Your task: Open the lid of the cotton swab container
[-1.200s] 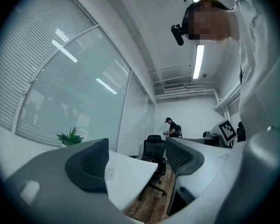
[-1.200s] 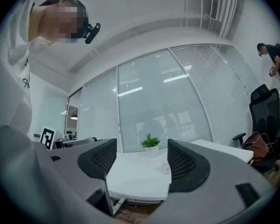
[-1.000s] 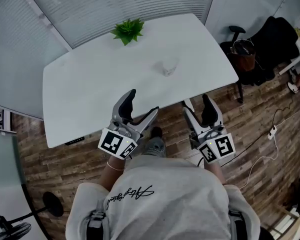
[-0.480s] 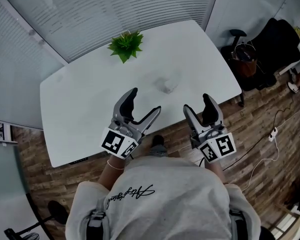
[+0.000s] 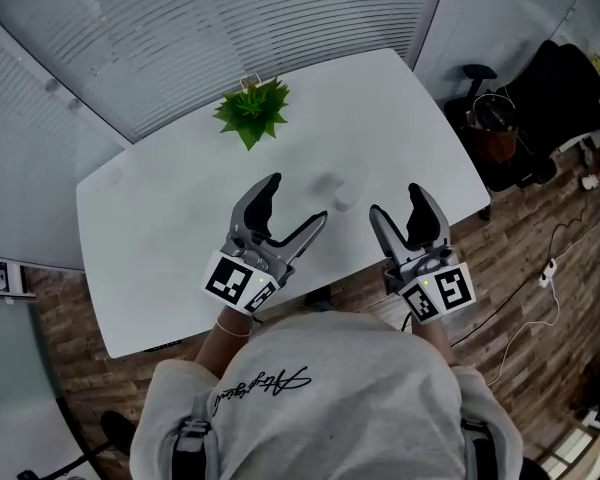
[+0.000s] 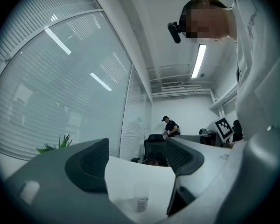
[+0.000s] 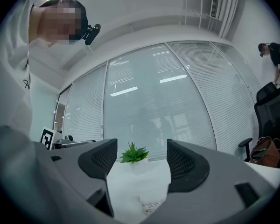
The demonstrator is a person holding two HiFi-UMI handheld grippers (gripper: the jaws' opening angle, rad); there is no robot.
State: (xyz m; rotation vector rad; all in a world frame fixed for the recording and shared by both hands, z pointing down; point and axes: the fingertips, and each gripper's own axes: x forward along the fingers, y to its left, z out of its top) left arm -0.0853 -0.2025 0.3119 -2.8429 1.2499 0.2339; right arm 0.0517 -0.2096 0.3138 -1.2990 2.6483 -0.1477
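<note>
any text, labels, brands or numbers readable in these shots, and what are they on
No text is clear enough to quote.
Cotton swab container: dark print on its label, too blurred to read.
Sweatshirt: one line of black handwritten-style script, too small to make out.
Marker cubes on the left tongs and right tongs: black-and-white square patterns only, no letters or numbers.

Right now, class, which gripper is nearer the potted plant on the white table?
Left. The left gripper is just below the potted plant in the head view; the right gripper is farther right, beyond the cotton swab container.
</note>
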